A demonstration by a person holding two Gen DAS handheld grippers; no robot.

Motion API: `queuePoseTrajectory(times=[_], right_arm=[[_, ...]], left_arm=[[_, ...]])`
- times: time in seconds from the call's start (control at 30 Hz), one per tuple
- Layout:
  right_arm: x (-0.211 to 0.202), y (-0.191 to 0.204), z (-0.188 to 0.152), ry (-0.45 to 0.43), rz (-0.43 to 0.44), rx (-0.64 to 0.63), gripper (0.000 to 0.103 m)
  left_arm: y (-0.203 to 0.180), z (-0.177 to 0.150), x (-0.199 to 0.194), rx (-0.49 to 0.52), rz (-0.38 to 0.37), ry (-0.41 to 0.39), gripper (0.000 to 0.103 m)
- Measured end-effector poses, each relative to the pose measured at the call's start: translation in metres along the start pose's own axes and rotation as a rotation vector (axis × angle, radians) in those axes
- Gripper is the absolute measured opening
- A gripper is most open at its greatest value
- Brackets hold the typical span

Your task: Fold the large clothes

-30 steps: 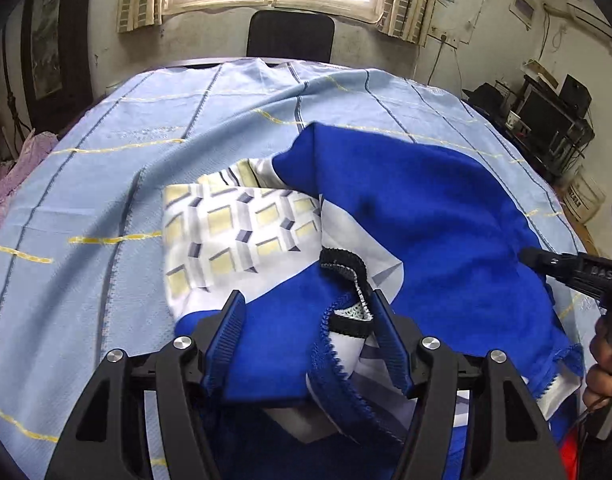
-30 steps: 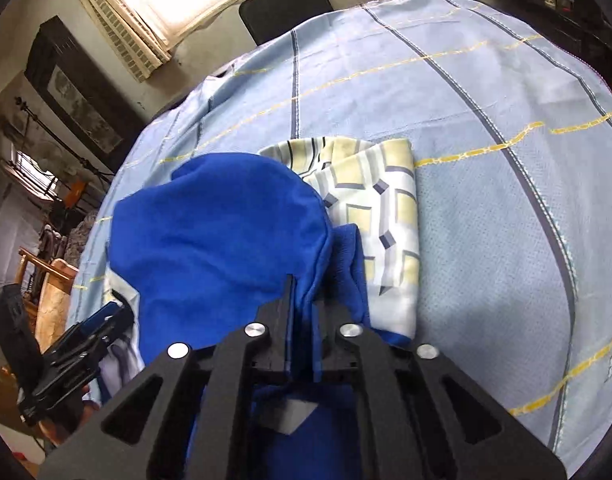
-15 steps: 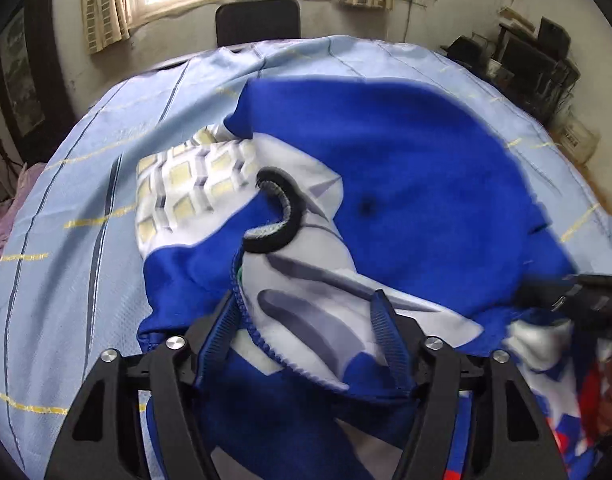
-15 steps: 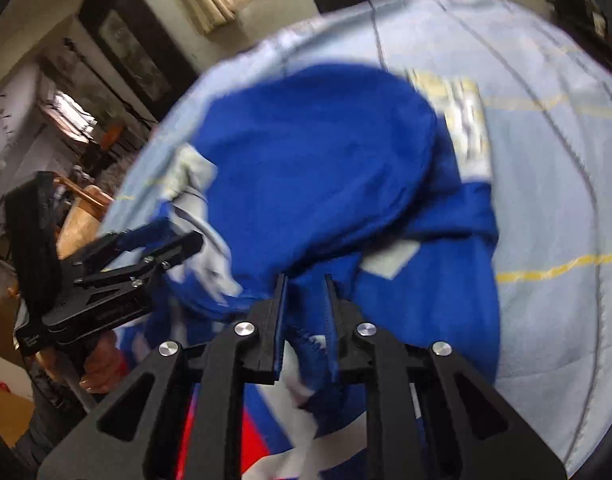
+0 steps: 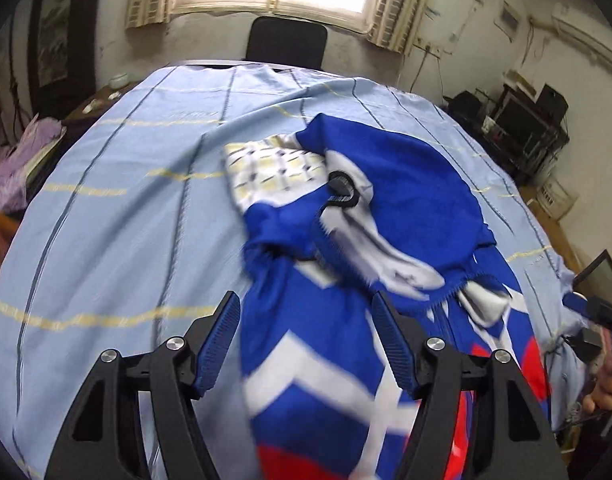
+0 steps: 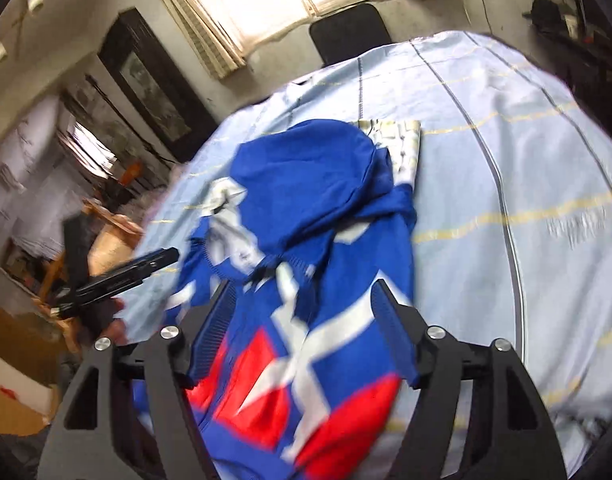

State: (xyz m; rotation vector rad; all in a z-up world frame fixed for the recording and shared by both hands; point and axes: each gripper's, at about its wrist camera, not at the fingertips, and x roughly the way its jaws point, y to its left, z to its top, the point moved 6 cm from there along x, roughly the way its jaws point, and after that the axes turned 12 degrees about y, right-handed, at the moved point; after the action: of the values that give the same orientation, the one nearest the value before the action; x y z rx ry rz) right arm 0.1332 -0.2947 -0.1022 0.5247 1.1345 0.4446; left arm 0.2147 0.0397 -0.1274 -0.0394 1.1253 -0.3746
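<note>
A large blue jumper [image 5: 405,184] with white bands and red patches lies crumpled on the table, its black collar [image 5: 341,188] turned up. A yellow-and-grey checked part [image 5: 274,168] shows at its far left. My left gripper [image 5: 307,336] hovers open over the near end of the jumper, its pads clear of the cloth. My right gripper [image 6: 302,320] has its jaws opening, with the jumper [image 6: 306,184] lying loose beneath and between them. Each gripper also shows in the other's view: the right gripper [image 5: 589,308] at the edge, the left gripper [image 6: 146,264] held by a hand.
The table wears a light blue cloth [image 5: 126,220] with yellow and dark stripes. A black chair [image 5: 286,44] stands at the far side under the window. Purple fabric [image 5: 22,160] lies off the left edge. Shelves with electronics [image 5: 525,120] stand at the right.
Both grippers have drawn back toward the near edge. The right gripper was shut on blue fabric and has let go. The jumper is now stretched nearer, showing its red and white pattern.
</note>
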Motion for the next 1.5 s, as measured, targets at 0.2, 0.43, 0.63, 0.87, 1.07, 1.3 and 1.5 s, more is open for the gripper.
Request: queuePoseTrajectory(times=[0.2,0.43,0.63,0.87,1.07,1.3,1.5], right_arm=[[-0.035,-0.002,-0.049,0.030,0.181,0.025,0.075],[-0.024,-0.027,-0.065,0.040,0.066,0.066,0.068],[0.004,-0.043,-0.045,0.063,0.067,0.112,0.062],[0.036,-0.054,-0.025,0.109,0.085,0.160,0.062],[0.041,-0.055,-0.024,0.104,0.110,0.170,0.062],[0.042,-0.050,-0.044,0.149,0.204,0.185,0.048],[0.029,-0.032,-0.075,0.166,0.192,0.117,0.047]], left_arm=[[0.007,-0.046,-0.013,0.000,-0.060,0.035,0.070],[0.015,-0.054,0.007,-0.025,-0.095,0.082,0.070],[0.020,-0.033,0.027,-0.058,-0.155,0.114,0.070],[0.023,-0.021,0.037,-0.073,-0.170,0.121,0.069],[0.025,-0.010,0.043,-0.083,-0.225,0.110,0.069],[0.010,-0.042,0.030,-0.028,-0.319,0.160,0.068],[-0.009,-0.086,0.013,0.033,-0.366,0.185,0.068]])
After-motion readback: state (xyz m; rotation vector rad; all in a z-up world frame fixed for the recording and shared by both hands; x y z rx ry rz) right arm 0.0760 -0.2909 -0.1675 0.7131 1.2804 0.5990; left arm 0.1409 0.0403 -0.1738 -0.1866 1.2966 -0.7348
